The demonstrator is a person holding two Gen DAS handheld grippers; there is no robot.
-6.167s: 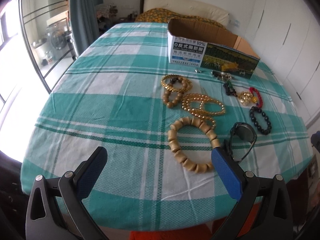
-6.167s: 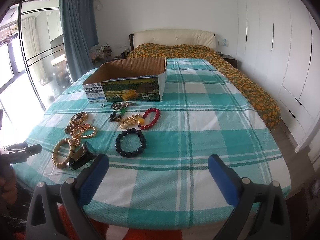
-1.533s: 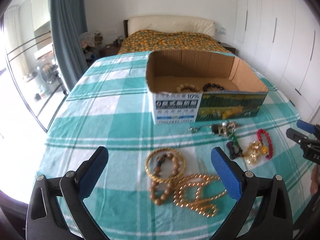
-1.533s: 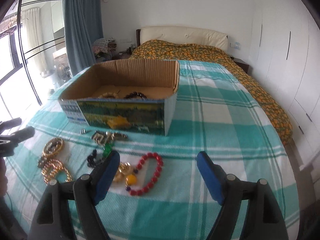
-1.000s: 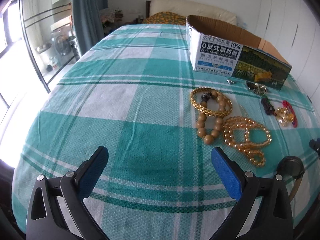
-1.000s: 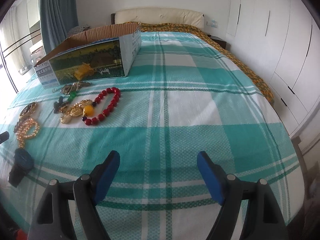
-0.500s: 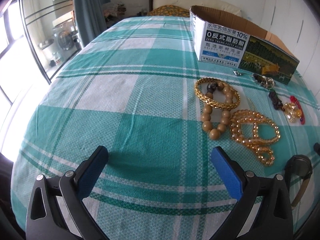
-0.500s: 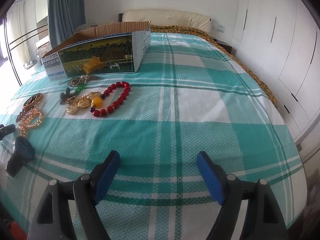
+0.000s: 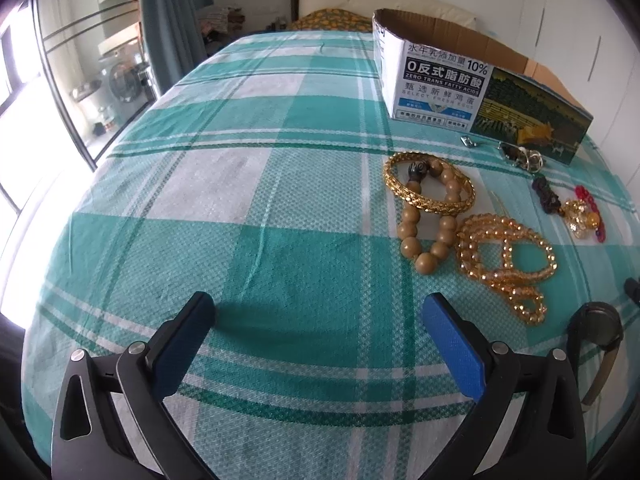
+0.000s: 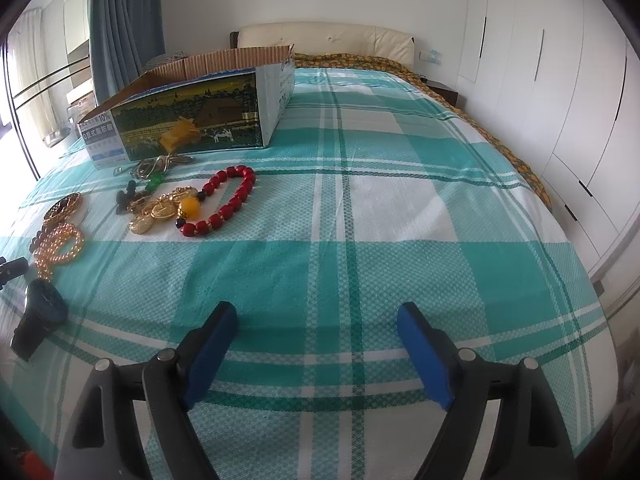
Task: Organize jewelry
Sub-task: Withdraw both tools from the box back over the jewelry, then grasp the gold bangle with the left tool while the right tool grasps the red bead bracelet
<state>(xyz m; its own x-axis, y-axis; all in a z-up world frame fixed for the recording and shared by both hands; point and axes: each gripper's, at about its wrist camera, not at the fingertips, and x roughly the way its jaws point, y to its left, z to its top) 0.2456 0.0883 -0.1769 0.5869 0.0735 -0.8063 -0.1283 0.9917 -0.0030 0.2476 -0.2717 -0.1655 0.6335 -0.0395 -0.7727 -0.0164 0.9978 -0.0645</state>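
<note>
Jewelry lies on the green checked tablecloth (image 9: 280, 184) in front of an open cardboard box (image 9: 476, 92). In the left wrist view I see a gold bangle (image 9: 428, 188) over a brown bead bracelet (image 9: 428, 240), an amber bead string (image 9: 504, 256), a red bead bracelet (image 9: 592, 208) and a dark watch (image 9: 598, 336). The right wrist view shows the box (image 10: 192, 116), the red bracelet (image 10: 224, 204), gold charms (image 10: 160, 212) and the watch (image 10: 40, 312). My left gripper (image 9: 320, 320) is open and empty, left of the jewelry. My right gripper (image 10: 316, 324) is open and empty, right of it.
A bed with an orange patterned cover (image 10: 360, 60) stands behind the table. White wardrobes (image 10: 560, 80) line the right wall. A window and blue curtain (image 9: 172, 12) are at the left. The table's edge curves close to both grippers.
Both grippers have moved slightly closer to the table and stayed open. Compared with several seconds ago, the large wooden bracelet and black bead bracelet lie in the box.
</note>
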